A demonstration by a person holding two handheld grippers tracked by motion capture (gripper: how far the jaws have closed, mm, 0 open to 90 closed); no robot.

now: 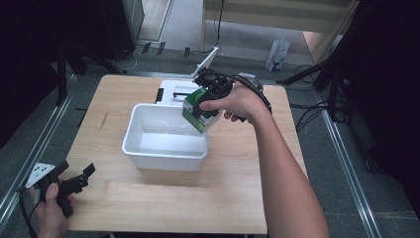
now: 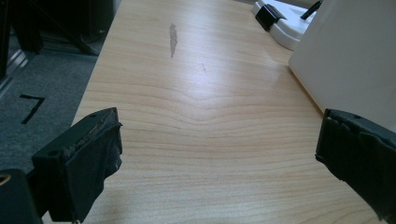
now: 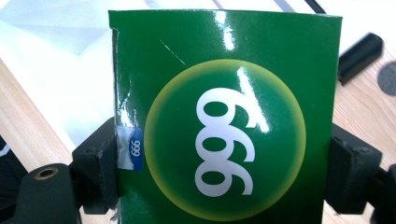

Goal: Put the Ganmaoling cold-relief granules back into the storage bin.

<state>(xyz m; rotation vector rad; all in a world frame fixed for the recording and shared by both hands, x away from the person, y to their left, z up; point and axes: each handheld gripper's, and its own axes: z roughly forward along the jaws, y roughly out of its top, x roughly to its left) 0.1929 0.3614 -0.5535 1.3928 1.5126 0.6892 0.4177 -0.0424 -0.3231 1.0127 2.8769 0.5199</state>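
The right gripper (image 1: 207, 101) has its jaws clamped on the green box (image 1: 199, 107), held over the far right corner of the empty white tub (image 1: 148, 161), so only lowering and releasing remain, while the left gripper (image 1: 81, 177), near the tub, is open and idle.

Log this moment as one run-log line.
right hand-held gripper: shut on green box, above white tub | left hand-held gripper: open, empty, at table corner
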